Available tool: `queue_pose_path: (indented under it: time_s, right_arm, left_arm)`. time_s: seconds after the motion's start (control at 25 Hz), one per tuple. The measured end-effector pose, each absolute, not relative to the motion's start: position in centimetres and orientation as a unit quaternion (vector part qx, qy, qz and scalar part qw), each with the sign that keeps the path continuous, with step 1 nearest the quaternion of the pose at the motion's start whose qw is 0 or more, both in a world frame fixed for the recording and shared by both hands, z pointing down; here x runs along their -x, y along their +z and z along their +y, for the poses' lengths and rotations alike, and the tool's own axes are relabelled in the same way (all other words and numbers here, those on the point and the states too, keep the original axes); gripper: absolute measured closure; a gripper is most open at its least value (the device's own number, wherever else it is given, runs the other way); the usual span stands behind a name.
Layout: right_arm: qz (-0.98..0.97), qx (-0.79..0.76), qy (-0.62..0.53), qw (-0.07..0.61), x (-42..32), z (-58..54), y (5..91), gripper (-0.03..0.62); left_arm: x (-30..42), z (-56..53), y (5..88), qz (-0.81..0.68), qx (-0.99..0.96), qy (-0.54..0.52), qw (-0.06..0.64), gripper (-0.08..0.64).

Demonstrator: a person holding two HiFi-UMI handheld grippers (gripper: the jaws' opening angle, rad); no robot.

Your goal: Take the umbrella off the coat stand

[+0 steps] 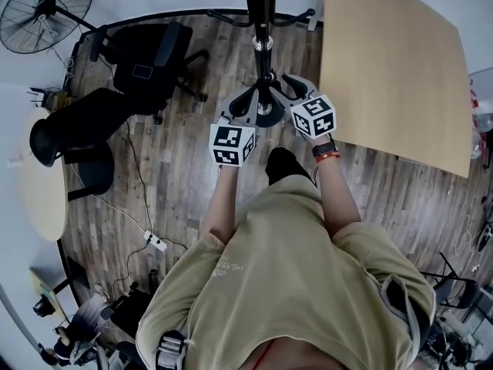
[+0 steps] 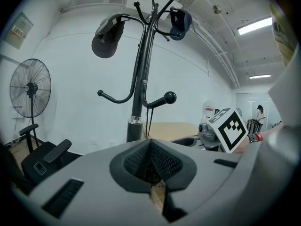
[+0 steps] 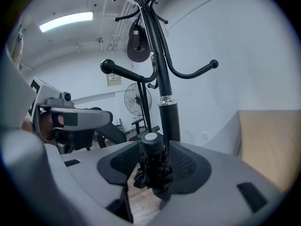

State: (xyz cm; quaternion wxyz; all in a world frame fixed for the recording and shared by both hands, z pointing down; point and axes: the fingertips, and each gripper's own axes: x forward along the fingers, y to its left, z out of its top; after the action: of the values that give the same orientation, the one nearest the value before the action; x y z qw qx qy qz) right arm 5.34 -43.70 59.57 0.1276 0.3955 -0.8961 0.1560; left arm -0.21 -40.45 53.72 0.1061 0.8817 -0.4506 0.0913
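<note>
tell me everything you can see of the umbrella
The umbrella is small, black and folded, its fabric bunched, with the round, pale-topped handle end up. It hangs upright beside the coat stand, with a thin strap rising from it to a lower hook. It sits between the open jaws of the right gripper. The left gripper is shut on the strap.
</note>
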Motion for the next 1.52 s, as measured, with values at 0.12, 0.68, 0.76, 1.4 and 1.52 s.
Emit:
queue_pose_path:
  time_s: [0.12,0.68,0.76,1.4,1.52]
  right_arm:
    - [-0.898,-0.394,0.151,0.128,-5.4,-44.3,59.7,0.386]
    - [-0.912,-0.369,0.149,0.098,-3.7,-46.0,60.7,0.341]
    - [-0.914,-0.365,0.146,0.097,-3.4,-46.2,60.6,0.341]
    - [-0.918,-0.346,0.174,0.085,-2.5,-45.6,59.9,0.385]
    - [-0.917,-0.348,0.175,0.087,-2.6,-45.4,59.4,0.385]
  left_arm:
    - [0.1,-40.8,53.9,-0.451,-0.881,0.09,0.108,0.537]
    - [0.2,-42.2,54.8,-0.456,-0.879,0.084,0.109,0.537]
    - [0.1,-42.4,54.6,-0.458,-0.879,0.08,0.111,0.537]
    - [0.6,-42.9,53.7,-0.47,-0.874,0.064,0.109,0.537]
    - [0.9,-42.7,53.6,-0.47,-0.873,0.068,0.113,0.537]
